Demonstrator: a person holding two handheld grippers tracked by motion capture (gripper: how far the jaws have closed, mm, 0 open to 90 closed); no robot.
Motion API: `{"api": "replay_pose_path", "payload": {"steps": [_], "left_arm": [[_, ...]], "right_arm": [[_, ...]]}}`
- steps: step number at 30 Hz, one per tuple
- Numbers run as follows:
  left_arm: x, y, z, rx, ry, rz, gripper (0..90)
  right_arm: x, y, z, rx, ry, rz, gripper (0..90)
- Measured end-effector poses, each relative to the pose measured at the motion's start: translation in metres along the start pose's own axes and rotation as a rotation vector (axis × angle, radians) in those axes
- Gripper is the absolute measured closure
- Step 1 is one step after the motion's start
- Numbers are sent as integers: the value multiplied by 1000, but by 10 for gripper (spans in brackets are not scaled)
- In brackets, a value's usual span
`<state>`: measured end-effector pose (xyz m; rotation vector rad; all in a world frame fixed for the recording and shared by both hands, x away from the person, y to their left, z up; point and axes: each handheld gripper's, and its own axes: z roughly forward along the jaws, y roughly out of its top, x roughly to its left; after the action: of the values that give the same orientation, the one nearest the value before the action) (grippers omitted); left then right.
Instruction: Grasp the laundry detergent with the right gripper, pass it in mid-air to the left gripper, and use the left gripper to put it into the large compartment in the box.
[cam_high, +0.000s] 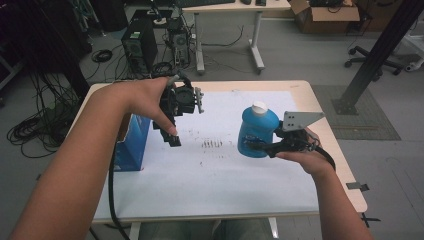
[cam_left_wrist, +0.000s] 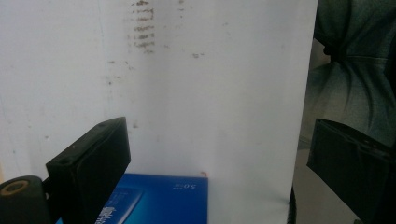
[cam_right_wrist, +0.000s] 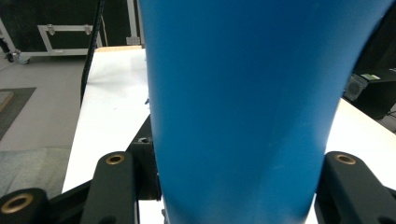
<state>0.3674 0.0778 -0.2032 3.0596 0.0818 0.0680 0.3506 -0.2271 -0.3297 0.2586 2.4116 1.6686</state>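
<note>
We are working over the table (cam_high: 210, 200), where the blue box (cam_high: 131, 145) is standing at its left edge and the blue bottle (cam_high: 256, 131) is upright at the right, well apart from it. Our right gripper (cam_high: 255, 145) is pinching the bottle low on its body, long axis vertical. Our left gripper (cam_high: 172, 135), nearer the box, is hanging spread and empty just beside its top.

bottle (cam_high: 257, 132): blue, white cap
box (cam_high: 132, 145): blue, pale print on top
sheet (cam_high: 210, 175): white, dark smudges in rows near the middle
table (cam_high: 327, 130): pale wood
grippers: black
</note>
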Motion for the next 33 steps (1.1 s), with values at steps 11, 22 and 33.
{"api": "replay_pose_path", "payload": {"steps": [11, 22, 33], "left_arm": [[-3, 6, -2, 2, -4, 15, 61], [-5, 9, -4, -2, -4, 22, 55], [-8, 12, -5, -6, -8, 33, 55]], "right_arm": [[4, -2, 19, 1, 34, -9, 455], [8, -1, 39, 4, 58, -25, 454], [10, -1, 58, 14, 82, -27, 454]]}}
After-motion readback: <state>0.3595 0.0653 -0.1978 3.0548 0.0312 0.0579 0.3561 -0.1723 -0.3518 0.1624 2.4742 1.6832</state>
